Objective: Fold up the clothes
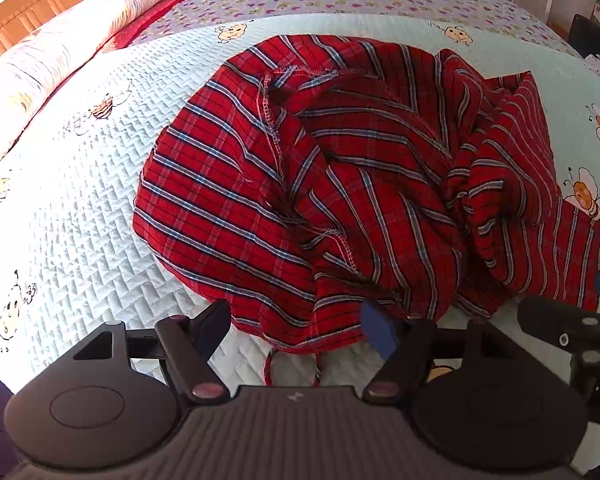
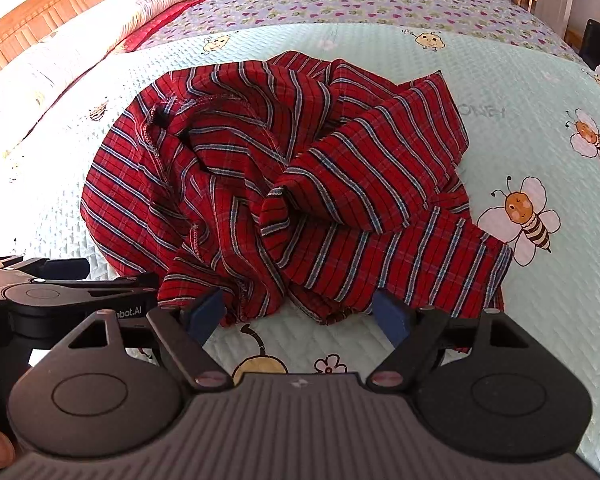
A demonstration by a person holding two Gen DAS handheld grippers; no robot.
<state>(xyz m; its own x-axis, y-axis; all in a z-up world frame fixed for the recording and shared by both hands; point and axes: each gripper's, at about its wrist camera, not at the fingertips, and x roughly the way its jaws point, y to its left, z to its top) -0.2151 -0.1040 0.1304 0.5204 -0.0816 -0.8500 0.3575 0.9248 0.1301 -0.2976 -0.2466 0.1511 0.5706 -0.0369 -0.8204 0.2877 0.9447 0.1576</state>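
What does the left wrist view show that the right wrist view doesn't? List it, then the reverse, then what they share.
Left wrist only: thin red drawstring loops trailing from the garment's near hem.

Right wrist only: a yellow cartoon print and small pink flower print between its open tongs.

Both: the crumpled red plaid garment on the pale green quilted bee-print bedspread, and the wooden headboard.

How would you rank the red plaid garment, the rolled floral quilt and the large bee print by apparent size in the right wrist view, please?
1. red plaid garment
2. rolled floral quilt, though farther away, so likely bigger than it looks
3. large bee print
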